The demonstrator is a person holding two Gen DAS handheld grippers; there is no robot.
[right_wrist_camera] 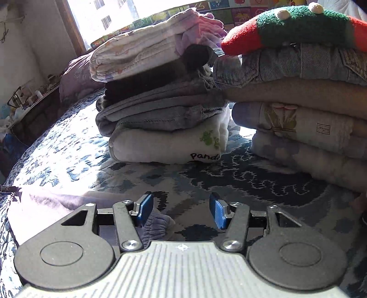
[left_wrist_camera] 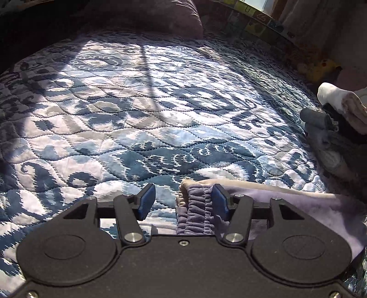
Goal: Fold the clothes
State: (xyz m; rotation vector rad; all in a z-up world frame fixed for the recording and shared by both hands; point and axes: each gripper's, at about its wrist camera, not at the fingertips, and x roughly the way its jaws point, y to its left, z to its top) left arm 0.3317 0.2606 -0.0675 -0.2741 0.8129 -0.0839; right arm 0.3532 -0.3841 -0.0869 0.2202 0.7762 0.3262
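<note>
Two hand-held grippers rest low over a bed covered by a blue-and-white quilt [left_wrist_camera: 142, 110], each with its blue-padded fingers spread wide and clamping nothing. Left gripper [left_wrist_camera: 182, 201]: its jaws stand well apart; the gathered, ribbed waistband [left_wrist_camera: 198, 211] of a lavender garment [left_wrist_camera: 305, 211] lies between them, against the inner face of the right-hand pad, while the left-hand pad is clear of the cloth. The garment spreads flat on the quilt toward the right edge of that view. Right gripper [right_wrist_camera: 181, 207]: jaws likewise wide apart; a ribbed purple bunch of the same garment [right_wrist_camera: 158, 223] sits just beside and under the left-hand pad, with bare quilt between the pads; the pale lavender cloth extends to the left. Beyond the right gripper stand two stacks of folded clothes on the quilt. The nearer-left stack [right_wrist_camera: 160, 103] has a white item printed "panda" at its base, grey and black pieces above, and a pale printed piece on top. The right stack [right_wrist_camera: 305, 110] carries a denim piece [right_wrist_camera: 286, 66] and a red-and-green knitted item [right_wrist_camera: 293, 27] on top. A purple pillow [left_wrist_camera: 146, 16] lies at the far end of the bed, and a window [right_wrist_camera: 110, 16] is behind the stacks.
</note>
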